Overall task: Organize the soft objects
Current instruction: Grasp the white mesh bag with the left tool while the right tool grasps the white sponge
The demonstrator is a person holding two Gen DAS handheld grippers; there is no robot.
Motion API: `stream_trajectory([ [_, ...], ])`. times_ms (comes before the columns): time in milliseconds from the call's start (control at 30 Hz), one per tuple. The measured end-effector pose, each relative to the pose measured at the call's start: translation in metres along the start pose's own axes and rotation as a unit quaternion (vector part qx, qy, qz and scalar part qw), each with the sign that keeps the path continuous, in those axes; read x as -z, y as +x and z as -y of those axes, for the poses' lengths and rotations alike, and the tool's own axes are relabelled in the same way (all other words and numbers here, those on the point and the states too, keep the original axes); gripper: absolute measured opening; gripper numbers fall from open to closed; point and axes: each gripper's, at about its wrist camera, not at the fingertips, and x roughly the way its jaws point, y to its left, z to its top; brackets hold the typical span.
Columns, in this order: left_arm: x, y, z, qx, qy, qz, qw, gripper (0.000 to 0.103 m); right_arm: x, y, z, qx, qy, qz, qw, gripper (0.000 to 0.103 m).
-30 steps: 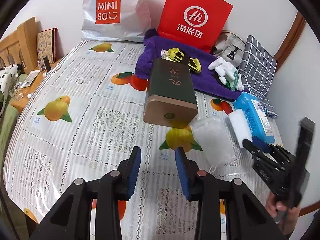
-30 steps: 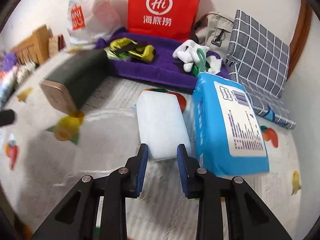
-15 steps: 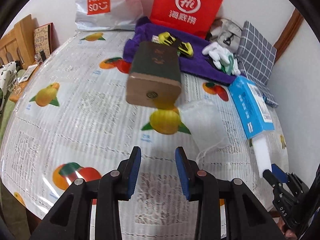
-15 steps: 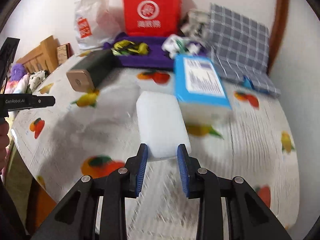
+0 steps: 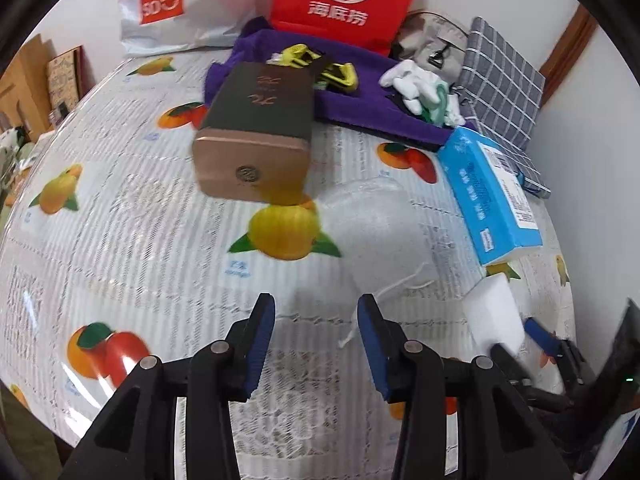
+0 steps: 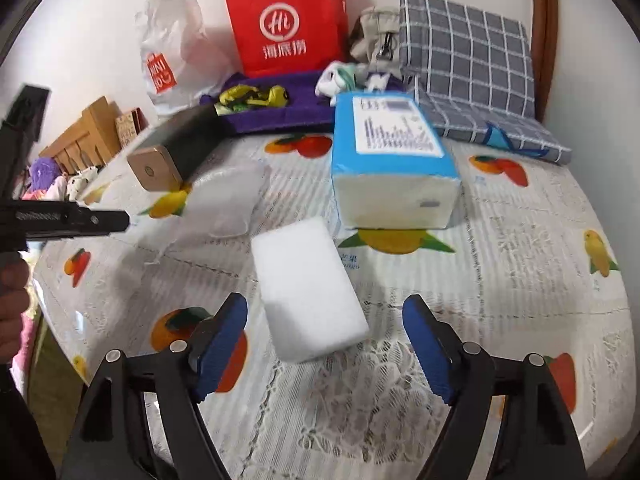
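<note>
Two grippers in play over the fruit-print plastic table cover (image 6: 520, 240). My right gripper (image 6: 324, 344) is spreading its blue pads wide; the white rectangular foam sponge (image 6: 308, 292) lies flat on the cover between them, touched by neither pad. I read this as the release step: the sponge set down at about 6 o'clock of the blue-wrapped tissue pack (image 6: 390, 168), just short of it.

My left gripper (image 5: 316, 344) is also opening, with nothing between its pads. Ahead of it at 12 to 1 o'clock lies a clear, limp plastic pouch (image 5: 376, 224) with a thin white drawstring (image 5: 384, 296) trailing toward the pads. A dark green tin box with a bronze end (image 5: 256, 132) sits at 11 o'clock, and further back a purple towel (image 5: 360, 104) carries yellow and white bundles I cannot identify.

Next move, by my judgement: back the right gripper off without dragging the sponge, then bring the left forward onto the pouch. That film looks slippery and flat; a pinch at its edge or string seems safer.
</note>
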Motion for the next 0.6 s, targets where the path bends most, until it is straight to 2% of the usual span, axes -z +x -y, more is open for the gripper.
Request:
stream_trajectory([
  [167, -0.011, 0.015, 0.016, 0.024, 0.007, -0.007, 0.9997, 0.050, 0.011, 0.019, -0.003, -0.009, -0.007, -0.010, 1.000, 0.078],
  [233, -0.016, 0.026, 0.020, 0.023, 0.003, -0.013, 0.9996, 0.050, 0.013, 0.018, -0.003, 0.008, -0.017, 0.001, 1.000, 0.064],
  [300, -0.020, 0.033, 0.023, 0.026, -0.002, -0.017, 0.9995, 0.050, 0.014, 0.017, -0.001, 0.028, -0.026, 0.002, 0.999, 0.055],
  [433, -0.029, 0.051, 0.034, 0.024, 0.001, -0.024, 0.9994, 0.055, 0.018, 0.012, 0.017, 0.036, -0.010, 0.005, 0.999, 0.055],
  [533, -0.032, 0.066, 0.043, 0.024, 0.002, -0.037, 0.9990, 0.065, 0.021, 0.008, 0.030, 0.042, 0.003, 0.008, 0.999, 0.055],
  [600, -0.032, 0.068, 0.050, 0.020, 0.004, -0.019, 0.9996, 0.073, 0.020, 0.008, 0.036, 0.043, 0.009, 0.008, 0.999, 0.055],
])
